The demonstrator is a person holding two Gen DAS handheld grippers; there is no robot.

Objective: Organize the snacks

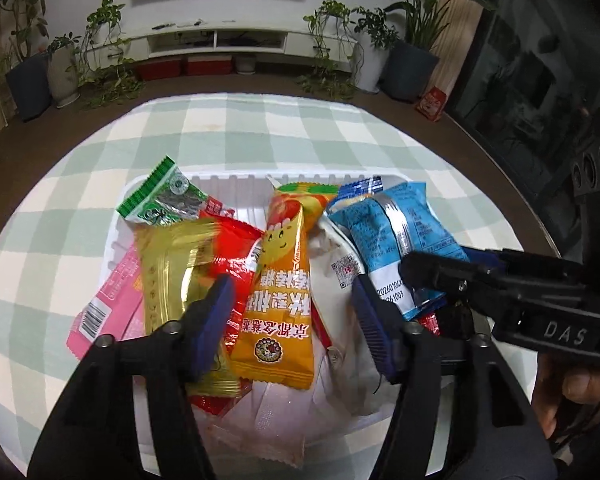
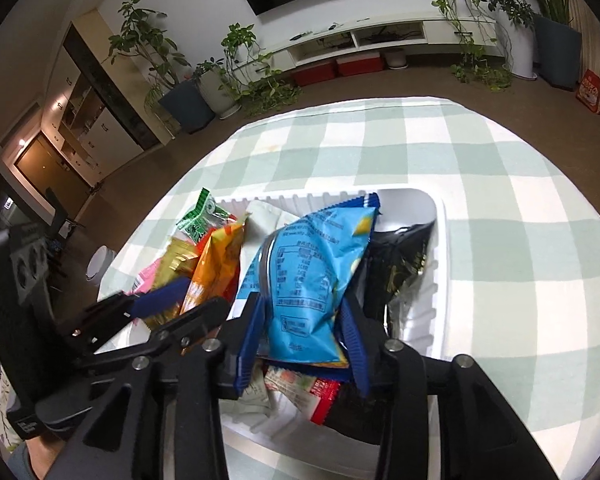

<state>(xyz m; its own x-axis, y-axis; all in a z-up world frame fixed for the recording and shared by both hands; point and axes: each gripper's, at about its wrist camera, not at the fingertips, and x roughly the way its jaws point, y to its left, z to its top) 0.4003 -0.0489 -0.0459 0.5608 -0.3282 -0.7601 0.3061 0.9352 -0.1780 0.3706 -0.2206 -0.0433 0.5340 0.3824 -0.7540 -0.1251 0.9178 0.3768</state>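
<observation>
Snack packets fill a white ribbed tray (image 1: 228,179) on a table under a green-and-white checked cloth (image 1: 300,128). In the left wrist view, the left gripper (image 1: 292,316) hangs low over the near half of the tray, its blue-padded jaws spread apart with an orange packet (image 1: 280,300) lying between them, touched by neither pad. Left of that packet lie a gold packet (image 1: 172,264), partly covered by the left pad, a red packet (image 1: 232,248) and a pink packet (image 1: 112,304) that overhangs the tray's left rim; a green packet (image 1: 160,200) stands at the far left corner. A clear wrapper at the near edge is too pale to identify. The right gripper (image 2: 300,320) enters the left wrist view from the right, its tips hidden behind a blue packet (image 2: 304,264). In the right wrist view, its jaws straddle the lower part of this blue packet; whether the pads press the packet or merely flank it cannot be told. A black packet (image 2: 400,256) at the tray's right side is dark and largely unreadable. A thumb shows at the right edge of the left view, cut off.
</observation>
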